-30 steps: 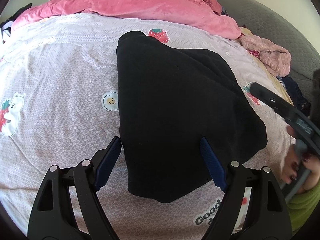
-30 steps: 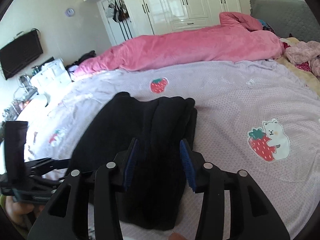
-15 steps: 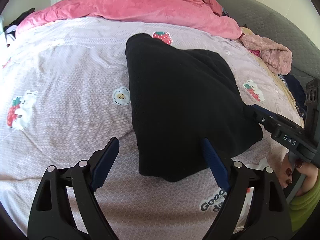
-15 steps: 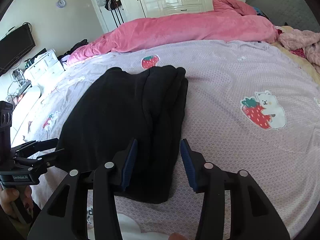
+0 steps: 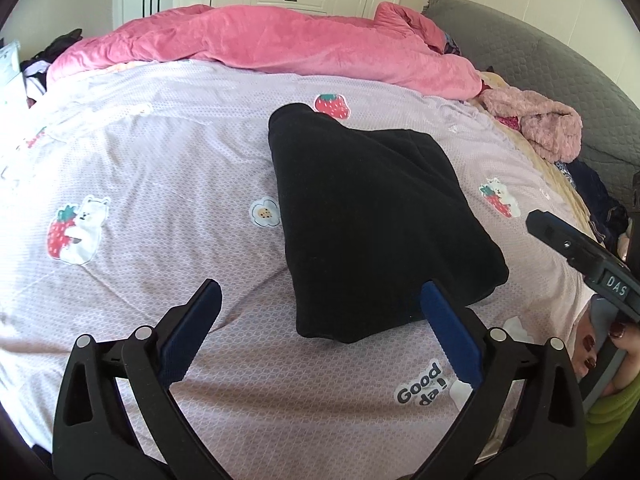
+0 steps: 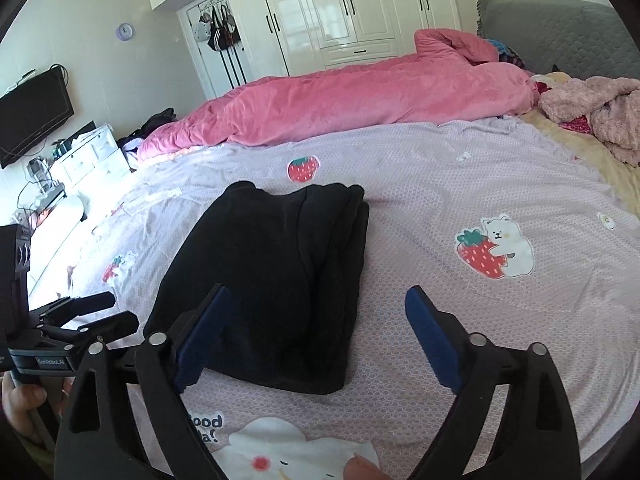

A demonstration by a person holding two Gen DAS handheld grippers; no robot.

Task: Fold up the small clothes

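A black garment [image 5: 372, 220] lies folded flat on the lilac bed sheet [image 5: 140, 160], its layered fold edges showing on its right side [image 6: 344, 240] in the right wrist view. My left gripper [image 5: 320, 286] hovers just short of the garment's near corner. Its jaws are opening wide and the pads touch nothing. My right gripper [image 6: 320, 292] hangs over the near right edge of the garment [image 6: 280, 272]. Its jaws are opening too, and the cloth lies loose below them. Each view shows the other gripper at its side: a right finger [image 5: 568, 244], and the left gripper [image 6: 116, 312].
A pink duvet [image 5: 260, 44] runs along the far side of the bed. A fluffy pink garment [image 5: 536, 128] and dark clothes [image 5: 600, 200] lie near the grey headboard [image 5: 560, 72]. White wardrobes [image 6: 340, 12] and a wall television [image 6: 32, 116] stand beyond. A person's hand [image 5: 592, 348] holds the right gripper.
The right jaws went from narrow around the garment's fold to wide apart, letting the cloth go. Both grippers drew back and up from the garment. The left jaws widened a little.
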